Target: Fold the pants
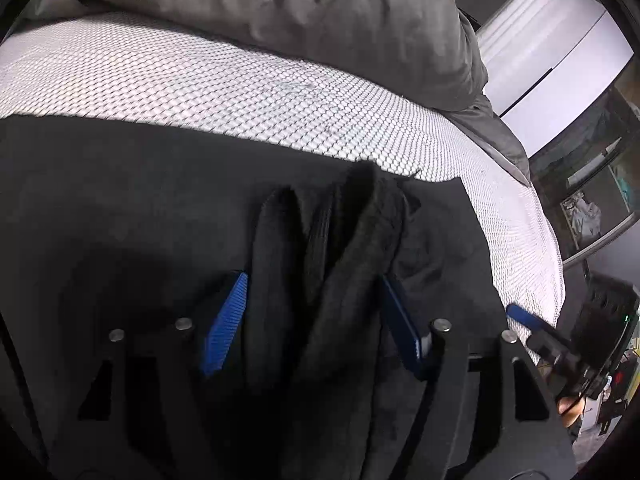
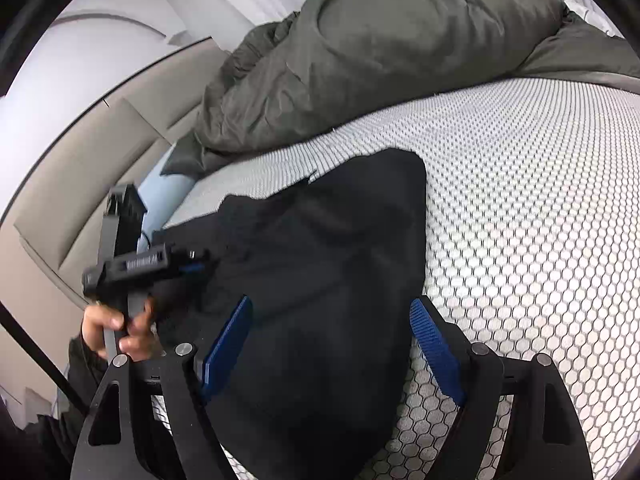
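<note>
**Black pants lay under both tools, a bunched ridge standing between the left one's fingers**

The left tool pointed down over the pants, which lay dark and mostly flat on the bed. Between its two blue pads a bunched ridge of black cloth ran straight away from the tool along the line of the fingers, its far end near the cloth's far edge. The fingers stood spread; the left pad was clear of the cloth, while the right one lay against or just beside the ridge, and which could not be told. By my reading nothing was pinched, though the cloth sat where a squeeze would catch it.

In the right wrist view the right tool hung with its fingers wide apart over the near right edge of the same pants. The left pad was over cloth, and the right pad sat just past the cloth's edge over the bare honeycomb cover. Nothing lay gripped between them. The other tool and the hand holding it showed at the left of that view, beside the cloth's left part.

The left tool was judged the nearer to a grasp, since the ridge already lay between its fingers; the right would have had to shift leftward onto the edge.

Counted: one pair of pants, two tools, one grey duvet heaped at the far side of the bed, one hand in view.
</note>
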Available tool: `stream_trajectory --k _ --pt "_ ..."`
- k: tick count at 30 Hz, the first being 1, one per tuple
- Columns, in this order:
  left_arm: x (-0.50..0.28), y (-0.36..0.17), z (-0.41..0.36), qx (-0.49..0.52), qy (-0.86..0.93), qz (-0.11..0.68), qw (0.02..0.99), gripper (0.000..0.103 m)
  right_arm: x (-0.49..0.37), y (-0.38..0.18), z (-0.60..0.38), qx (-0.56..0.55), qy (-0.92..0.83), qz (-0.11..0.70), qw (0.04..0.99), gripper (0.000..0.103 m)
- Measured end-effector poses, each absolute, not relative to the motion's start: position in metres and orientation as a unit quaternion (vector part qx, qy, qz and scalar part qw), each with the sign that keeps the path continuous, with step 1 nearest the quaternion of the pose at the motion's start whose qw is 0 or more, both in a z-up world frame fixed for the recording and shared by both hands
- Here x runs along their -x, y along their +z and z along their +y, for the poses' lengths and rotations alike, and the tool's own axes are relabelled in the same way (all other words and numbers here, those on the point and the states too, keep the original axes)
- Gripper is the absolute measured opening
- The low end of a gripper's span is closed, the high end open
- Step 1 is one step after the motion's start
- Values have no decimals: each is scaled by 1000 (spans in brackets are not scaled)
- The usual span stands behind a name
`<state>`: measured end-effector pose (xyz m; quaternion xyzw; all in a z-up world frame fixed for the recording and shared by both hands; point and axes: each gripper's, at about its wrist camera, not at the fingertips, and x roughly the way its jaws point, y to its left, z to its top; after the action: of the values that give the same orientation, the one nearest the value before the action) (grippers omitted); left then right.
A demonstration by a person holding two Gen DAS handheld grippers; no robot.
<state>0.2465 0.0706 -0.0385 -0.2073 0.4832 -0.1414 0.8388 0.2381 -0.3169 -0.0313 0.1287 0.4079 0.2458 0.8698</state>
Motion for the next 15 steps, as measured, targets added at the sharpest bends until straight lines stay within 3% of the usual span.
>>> stream_trajectory --k 8,12,15 --pt "-277 -53 69 228 -139 510 818 62 -247 -46 -304 -116 249 425 862 83" --pt "-276 -46 61 210 -133 479 841 20 -253 -51 -301 -118 247 431 860 83" --pt "-270 -32 58 206 -138 452 857 14 -259 -52 -299 -118 250 430 859 83"
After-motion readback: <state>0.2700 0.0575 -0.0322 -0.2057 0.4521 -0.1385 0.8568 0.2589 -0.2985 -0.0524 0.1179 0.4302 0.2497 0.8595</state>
